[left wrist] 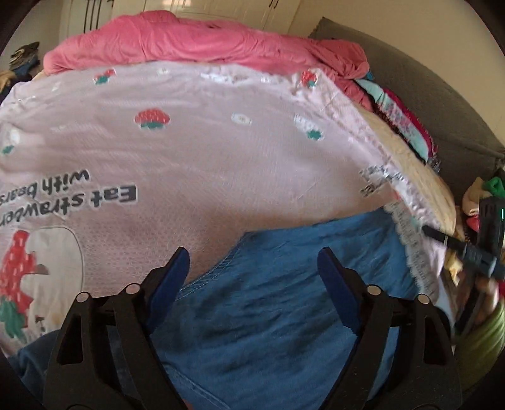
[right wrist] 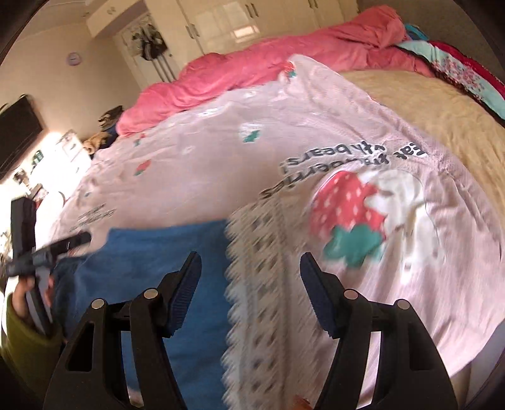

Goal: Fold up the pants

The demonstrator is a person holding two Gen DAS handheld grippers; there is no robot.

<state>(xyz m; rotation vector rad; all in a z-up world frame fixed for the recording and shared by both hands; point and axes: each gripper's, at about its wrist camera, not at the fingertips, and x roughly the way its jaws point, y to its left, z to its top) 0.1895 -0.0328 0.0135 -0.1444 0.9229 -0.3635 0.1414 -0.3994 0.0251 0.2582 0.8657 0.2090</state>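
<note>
The blue pants lie on a pale pink strawberry-print blanket spread over the bed. My left gripper hovers over the pants' upper edge, open, with nothing pressed between its blue pads. In the right wrist view the pants lie at lower left, beside the blanket's lace trim. My right gripper stands open above that trim and the pants' edge, holding nothing. Each view also catches the other gripper at its edge: the right gripper and the left gripper, held by a hand in a green sleeve.
A crumpled pink quilt lies along the far side of the bed. Folded colourful fabrics sit on the beige sheet. A grey padded panel stands behind the bed. Wardrobe doors and a wall screen are further off.
</note>
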